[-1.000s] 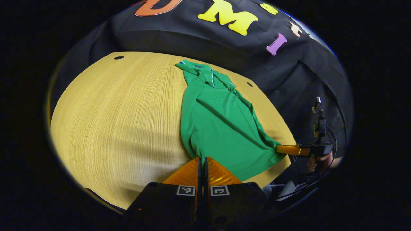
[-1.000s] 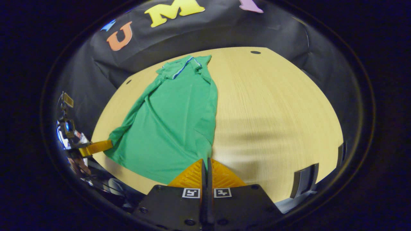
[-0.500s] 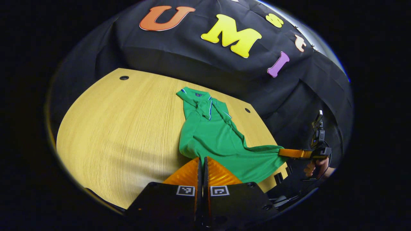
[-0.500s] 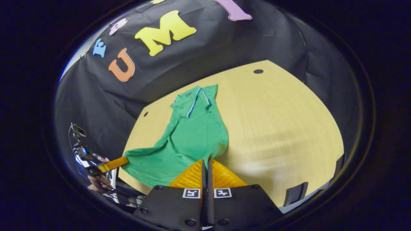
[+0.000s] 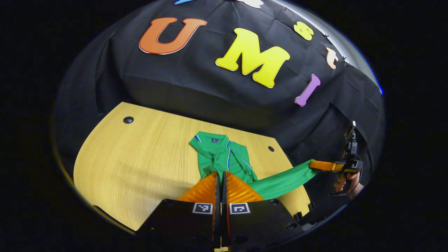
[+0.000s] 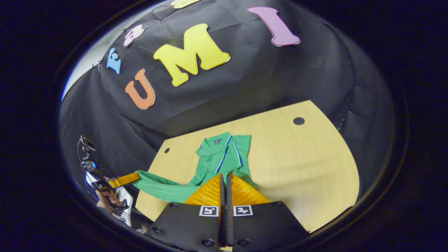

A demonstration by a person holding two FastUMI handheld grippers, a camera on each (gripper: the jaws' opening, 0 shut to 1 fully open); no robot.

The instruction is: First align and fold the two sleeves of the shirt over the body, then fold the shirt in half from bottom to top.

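Wooden table (image 5: 140,157); green shirt (image 5: 218,154) collar-end on it.

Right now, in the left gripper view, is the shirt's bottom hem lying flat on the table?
No: the shirt has its hem raised off the table, stretched between the left gripper and right gripper.

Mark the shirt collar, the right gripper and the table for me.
shirt collar (image 6: 217,146), right gripper view, on the striped collar flap.
right gripper (image 5: 313,165), left gripper view, at its fingers pinching the shirt's hem.
table (image 5: 140,157), left gripper view, on bare wood left of the shirt.
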